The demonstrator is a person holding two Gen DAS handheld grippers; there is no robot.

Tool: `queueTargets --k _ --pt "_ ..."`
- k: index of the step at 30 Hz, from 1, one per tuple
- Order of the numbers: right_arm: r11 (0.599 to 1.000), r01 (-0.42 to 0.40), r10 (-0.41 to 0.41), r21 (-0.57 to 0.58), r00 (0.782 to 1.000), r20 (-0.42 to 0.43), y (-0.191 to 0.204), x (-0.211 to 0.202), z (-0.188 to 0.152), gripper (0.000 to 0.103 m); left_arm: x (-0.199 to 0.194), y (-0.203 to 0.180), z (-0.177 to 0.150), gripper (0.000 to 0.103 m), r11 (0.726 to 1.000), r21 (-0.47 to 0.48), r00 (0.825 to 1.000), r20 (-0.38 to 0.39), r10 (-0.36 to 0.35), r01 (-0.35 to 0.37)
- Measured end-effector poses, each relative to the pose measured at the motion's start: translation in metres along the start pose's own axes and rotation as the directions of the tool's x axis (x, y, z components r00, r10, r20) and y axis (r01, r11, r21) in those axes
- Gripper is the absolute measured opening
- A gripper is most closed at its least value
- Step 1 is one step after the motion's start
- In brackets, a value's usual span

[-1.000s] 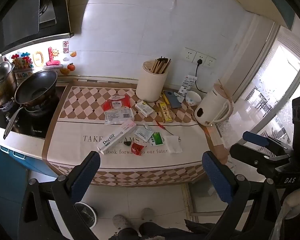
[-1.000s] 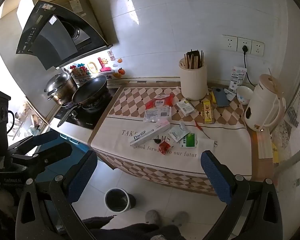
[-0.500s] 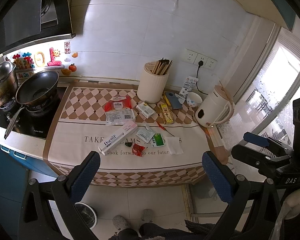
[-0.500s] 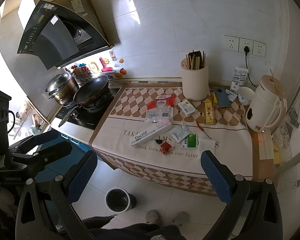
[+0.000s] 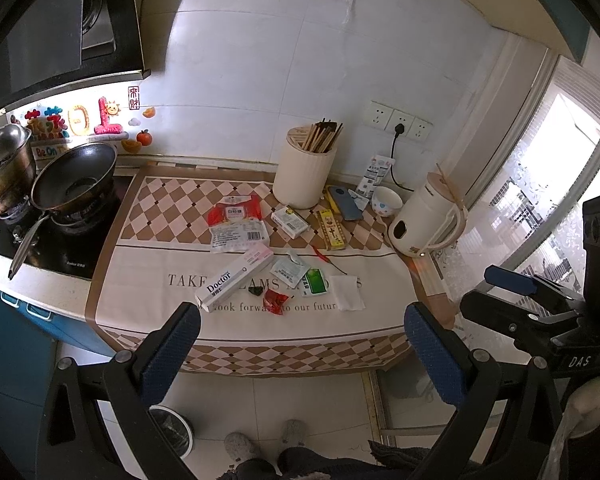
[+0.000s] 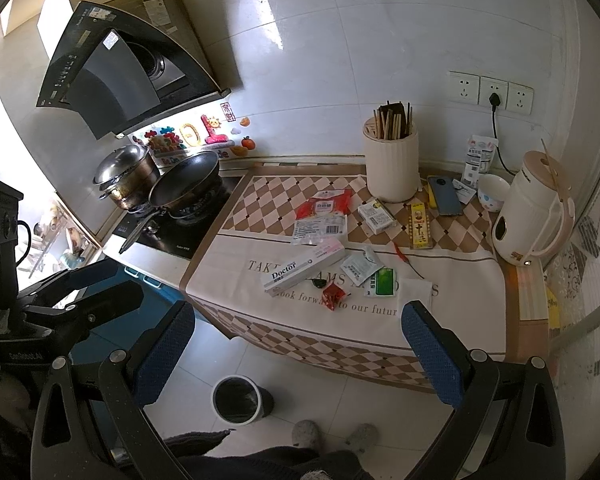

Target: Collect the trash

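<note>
White tiled wall (image 5: pixel 236 60) backs a counter (image 5: pixel 432 288) draped in a checked cloth (image 6: pixel 284 200). A black range hood (image 6: pixel 112 76) hangs over the hob (image 5: pixel 4 236) at its left end; daylight floods a window (image 5: pixel 540 184), perhaps frosted, on the right. Pale floor tiles (image 6: pixel 340 392) lie below
</note>
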State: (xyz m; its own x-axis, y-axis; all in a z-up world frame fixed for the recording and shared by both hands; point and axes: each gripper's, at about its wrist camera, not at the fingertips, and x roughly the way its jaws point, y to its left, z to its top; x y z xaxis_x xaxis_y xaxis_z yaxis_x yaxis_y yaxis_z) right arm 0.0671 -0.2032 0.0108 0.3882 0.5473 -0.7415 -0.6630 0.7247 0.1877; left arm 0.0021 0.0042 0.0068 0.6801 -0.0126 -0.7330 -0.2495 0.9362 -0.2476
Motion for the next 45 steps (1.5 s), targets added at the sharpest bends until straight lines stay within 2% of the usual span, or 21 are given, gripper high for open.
queueTargets --k 36,45 --pt "1.0 -0.003 0.003 -0.001 1.0 0.002 0.005 0.001 0.002 0.103 -0.001 0.0 0.0 0.103 1.0 0.002 1.0 0.006 -0.002 0.002" --pt "1.0 -0.004 0.004 -0.003 1.0 0.0 0.011 0.001 0.004 0.103 -0.001 -0.01 0.01 0.103 1.0 0.008 1.0 -0.001 -0.005 0.005"
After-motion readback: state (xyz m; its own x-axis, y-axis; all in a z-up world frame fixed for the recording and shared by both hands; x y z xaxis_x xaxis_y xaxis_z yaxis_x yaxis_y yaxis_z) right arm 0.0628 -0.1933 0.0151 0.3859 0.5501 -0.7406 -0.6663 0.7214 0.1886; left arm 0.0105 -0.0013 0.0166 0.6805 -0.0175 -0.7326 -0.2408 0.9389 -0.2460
